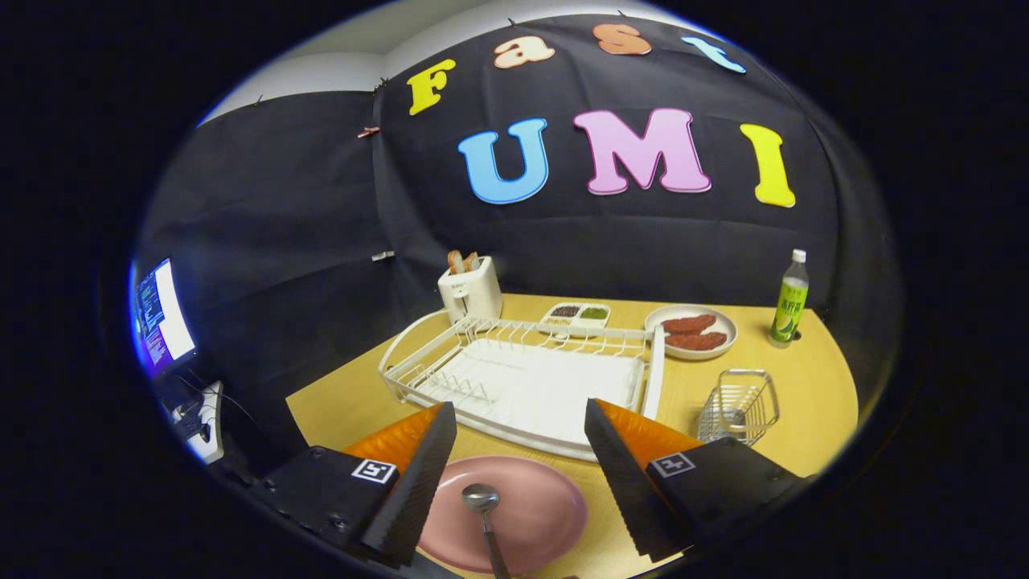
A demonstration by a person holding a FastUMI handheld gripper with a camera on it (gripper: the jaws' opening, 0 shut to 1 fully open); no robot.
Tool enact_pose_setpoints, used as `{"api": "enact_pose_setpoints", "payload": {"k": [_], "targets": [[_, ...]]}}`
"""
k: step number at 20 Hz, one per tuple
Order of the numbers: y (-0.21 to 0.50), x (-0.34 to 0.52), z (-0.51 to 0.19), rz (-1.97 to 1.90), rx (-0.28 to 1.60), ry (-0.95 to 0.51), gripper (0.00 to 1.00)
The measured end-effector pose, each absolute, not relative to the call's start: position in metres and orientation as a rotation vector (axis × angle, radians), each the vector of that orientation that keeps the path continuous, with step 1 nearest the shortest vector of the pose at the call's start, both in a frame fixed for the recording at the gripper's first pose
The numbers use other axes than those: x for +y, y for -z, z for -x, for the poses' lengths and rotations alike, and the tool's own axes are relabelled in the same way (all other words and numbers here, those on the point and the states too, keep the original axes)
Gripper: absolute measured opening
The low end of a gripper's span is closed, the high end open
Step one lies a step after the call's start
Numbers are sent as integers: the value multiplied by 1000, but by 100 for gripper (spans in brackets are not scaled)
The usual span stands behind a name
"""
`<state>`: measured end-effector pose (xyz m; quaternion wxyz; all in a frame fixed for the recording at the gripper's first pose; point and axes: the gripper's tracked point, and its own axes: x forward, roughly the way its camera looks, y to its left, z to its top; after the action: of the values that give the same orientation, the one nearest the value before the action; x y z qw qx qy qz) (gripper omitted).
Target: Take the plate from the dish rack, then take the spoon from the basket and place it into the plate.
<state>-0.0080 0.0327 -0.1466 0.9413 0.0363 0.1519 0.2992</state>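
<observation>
Pink and round, the plate (514, 515) lies flat on the wooden table (804, 402), nearest of all, between the fingers of the gripper (518, 458). A metal spoon (485, 515) rests in the plate, its bowl near the plate's middle and its handle running back toward the camera. The gripper's fingers stand wide apart, one on each side of the plate, and press on nothing; the spoon lies free between them.

Just beyond the fingertips sits the white dish rack (522, 378), its wire slots and tray holding no dishes. To the right of the rack, close by its corner, stands a small wire basket (739, 406); what is inside it cannot be made out.

Farther back, a white toaster (470, 293) with bread slices in its slots stands behind the rack's far left corner. Beside it is a small divided tray (575, 316) of dark and green fillings, then a pale dish (693, 331) of reddish food. A green bottle (790, 301) stands upright at the far right. A lit monitor (163, 318) glows off to the left.
</observation>
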Motion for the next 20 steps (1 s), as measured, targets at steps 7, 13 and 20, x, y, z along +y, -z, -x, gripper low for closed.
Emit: {"api": "enact_pose_setpoints", "payload": {"k": [7, 13, 20], "targets": [[53, -22, 12, -104, 184, -457, 98], [-14, -76, 43, -37, 37, -332, 98], [-10, -91, 83, -35, 29, -190, 98]]}}
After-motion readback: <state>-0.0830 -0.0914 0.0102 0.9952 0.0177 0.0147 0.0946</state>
